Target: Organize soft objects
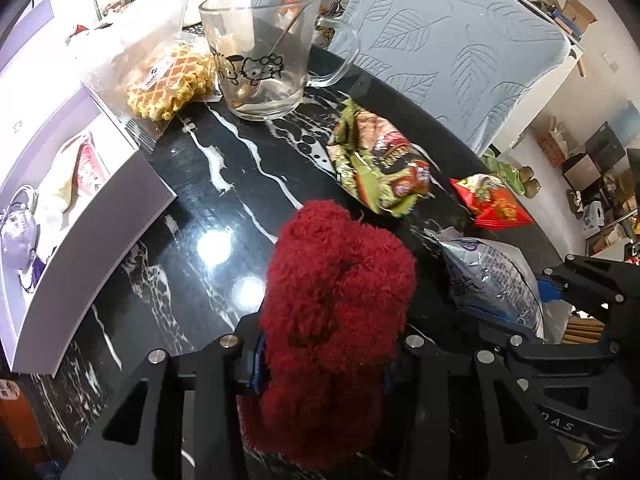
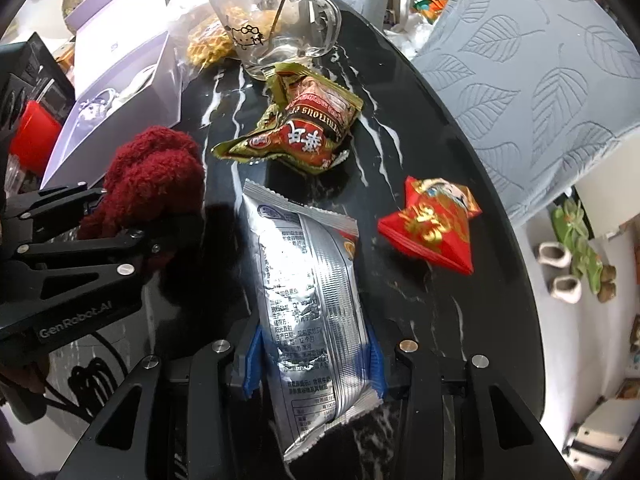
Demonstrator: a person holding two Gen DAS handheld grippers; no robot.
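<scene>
Left gripper (image 1: 320,372) clamped on a fuzzy red knit item (image 1: 332,304), held above a black marble table (image 1: 224,184). Silver packet (image 1: 492,280) just right of it, with part of the right gripper (image 1: 592,280) at that packet's far side; grip there impossible to judge. Green-and-brown snack pack (image 1: 376,160) and red pouch (image 1: 492,200) farther off. Glass mug (image 1: 260,52) with a spoon inside at the far end, bagged waffle (image 1: 172,80) beside it. Open white box (image 1: 84,216) to the left, lavender pouch (image 1: 18,236) inside.
</scene>
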